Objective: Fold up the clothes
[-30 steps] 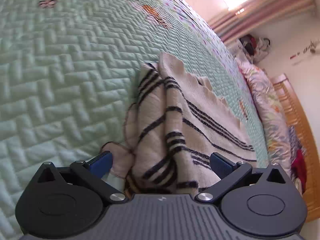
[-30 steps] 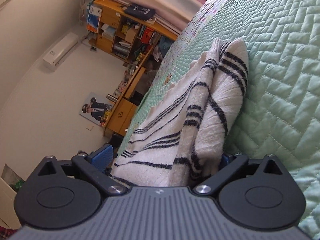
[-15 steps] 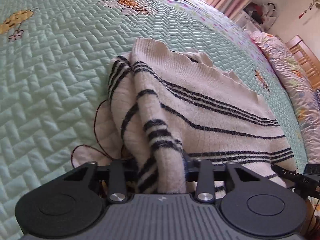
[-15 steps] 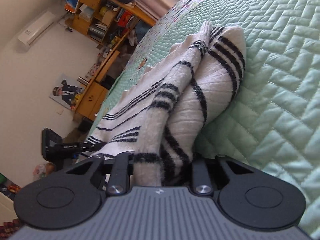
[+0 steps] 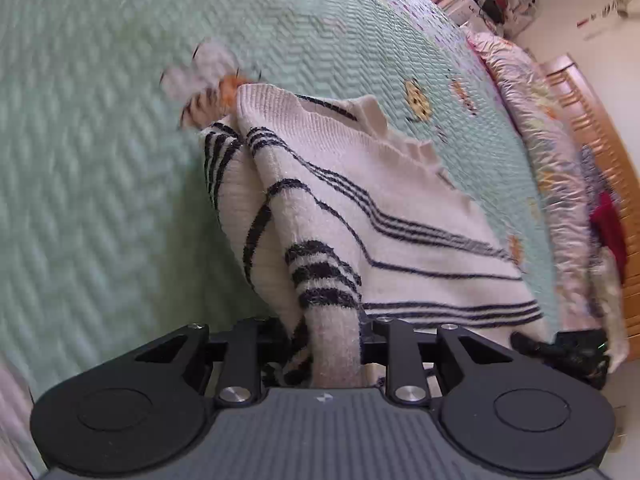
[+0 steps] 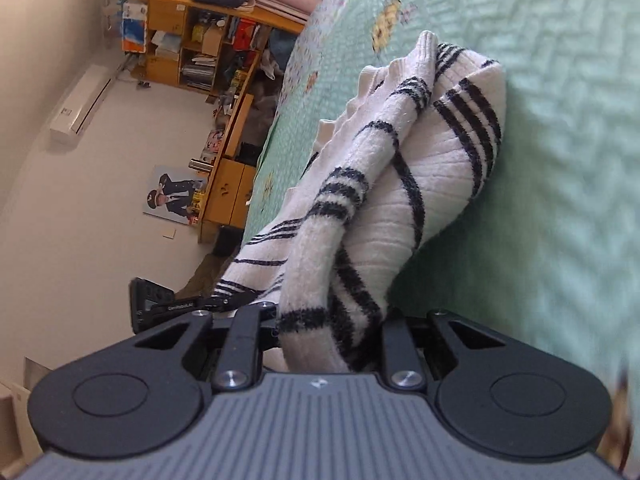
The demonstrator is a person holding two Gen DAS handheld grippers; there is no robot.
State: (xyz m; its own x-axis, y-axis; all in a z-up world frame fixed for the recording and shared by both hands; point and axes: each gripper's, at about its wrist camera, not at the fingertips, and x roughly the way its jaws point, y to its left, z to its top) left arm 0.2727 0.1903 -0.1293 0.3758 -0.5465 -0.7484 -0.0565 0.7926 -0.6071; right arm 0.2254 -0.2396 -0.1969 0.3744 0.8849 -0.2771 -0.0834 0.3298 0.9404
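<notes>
Sweater (image 5: 384, 208), cream knit with black stripes, lies bunched on the green quilted bedspread (image 5: 100, 200), one gathered end pinched in each gripper. The left gripper (image 5: 332, 344) is clamped on a rolled, striped fold; its jaws have just been closing and the knit fills the gap between them. The right gripper (image 6: 332, 340) grips the other bunched end the same way, its jaws also having just narrowed onto the fabric.

In the left wrist view, wide bare quilt stretches to the left of and beyond the garment. To the right the bedspread ends at a floral pillow (image 5: 560, 168) against a wooden headboard (image 5: 600, 128), so room is tighter there. The other gripper's dark body shows at the lower right, by the sweater's hem. In the right wrist view, the bed edge runs close along the sweater's left side, dropping to the floor beside a wooden shelf unit (image 6: 192, 52); open quilt lies to the right.

Compared with a second ago, both sets of jaws, then spread wide around loose cloth, are now drawn in tight on it. The sweater's near ends are pulled up off the quilt, and the bedspread is blurred with motion.
</notes>
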